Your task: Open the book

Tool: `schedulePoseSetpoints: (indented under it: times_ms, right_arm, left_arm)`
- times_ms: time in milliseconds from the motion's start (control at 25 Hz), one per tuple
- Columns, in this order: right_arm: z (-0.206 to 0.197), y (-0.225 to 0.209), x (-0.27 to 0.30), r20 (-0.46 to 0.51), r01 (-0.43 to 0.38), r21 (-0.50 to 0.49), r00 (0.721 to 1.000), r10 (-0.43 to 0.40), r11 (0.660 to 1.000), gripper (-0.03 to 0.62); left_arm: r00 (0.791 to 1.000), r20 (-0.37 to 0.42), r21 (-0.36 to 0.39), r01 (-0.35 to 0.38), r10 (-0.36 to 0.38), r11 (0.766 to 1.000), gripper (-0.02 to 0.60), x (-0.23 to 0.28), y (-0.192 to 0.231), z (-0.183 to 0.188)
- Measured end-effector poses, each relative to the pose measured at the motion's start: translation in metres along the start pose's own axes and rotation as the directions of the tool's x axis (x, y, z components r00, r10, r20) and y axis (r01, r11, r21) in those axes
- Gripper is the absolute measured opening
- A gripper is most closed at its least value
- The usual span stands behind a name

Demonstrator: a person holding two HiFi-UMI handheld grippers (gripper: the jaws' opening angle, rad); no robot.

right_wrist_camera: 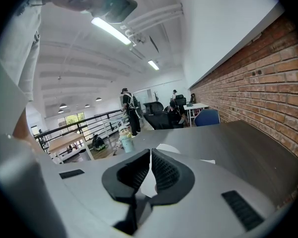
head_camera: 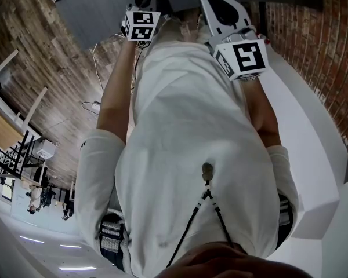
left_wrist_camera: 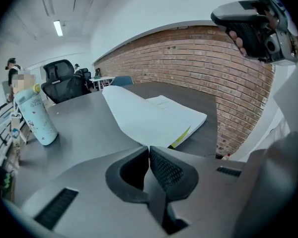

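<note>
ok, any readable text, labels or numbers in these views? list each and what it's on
No text reads clearly.
Bottle: dark print on its side, too blurred to read.
Book: faint line at the top of the flat page, too small to read.
Left cube, right cube: black-and-white marker patterns only, no words.

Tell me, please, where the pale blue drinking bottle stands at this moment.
In the left gripper view the pale blue drinking bottle stands upright at the left on the grey table, apart from the white book to its right.
</note>
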State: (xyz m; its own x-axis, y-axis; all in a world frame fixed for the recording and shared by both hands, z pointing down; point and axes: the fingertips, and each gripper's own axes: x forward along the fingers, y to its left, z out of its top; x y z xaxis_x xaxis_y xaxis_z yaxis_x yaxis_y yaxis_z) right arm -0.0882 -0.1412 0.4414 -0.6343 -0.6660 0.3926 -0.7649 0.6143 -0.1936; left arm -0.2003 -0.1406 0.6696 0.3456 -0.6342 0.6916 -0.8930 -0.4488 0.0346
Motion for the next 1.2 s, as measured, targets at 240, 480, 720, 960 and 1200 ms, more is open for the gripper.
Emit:
schedulePoseSetpoints:
  times_ms: [240, 480, 720, 960, 1200]
  right_arm:
    - [0.001, -0.001, 0.004, -0.003, 0.008, 0.004, 1.000, -0.008, 1.000, 0.038]
    - [0.002, 0.000, 0.011, -0.006, 0.009, 0.003, 1.000, -0.009, 1.000, 0.038]
    - [0.005, -0.002, 0.016, -0.006, 0.016, 0.002, 1.000, -0.016, 1.000, 0.038]
    - [0.008, -0.003, 0.020, -0.004, 0.026, -0.002, 1.000, -0.026, 1.000, 0.038]
    - [0.009, -0.001, 0.022, -0.005, 0.026, 0.003, 1.000, -0.026, 1.000, 0.038]
  left_arm:
    - [1.000, -0.017, -0.013, -0.016, 0.016, 1.000, 0.026, 0.001, 0.014, -0.006]
    - [0.999, -0.029, -0.016, -0.026, 0.025, 1.000, 0.025, 0.003, 0.027, -0.010]
    - [0.998, -0.049, -0.028, -0.046, 0.045, 0.999, 0.025, 0.004, 0.040, -0.018]
    - [0.996, -0.071, -0.031, -0.065, 0.062, 0.997, 0.025, 0.002, 0.055, -0.025]
    - [0.993, -0.083, -0.039, -0.081, 0.078, 0.996, 0.026, 0.001, 0.066, -0.031]
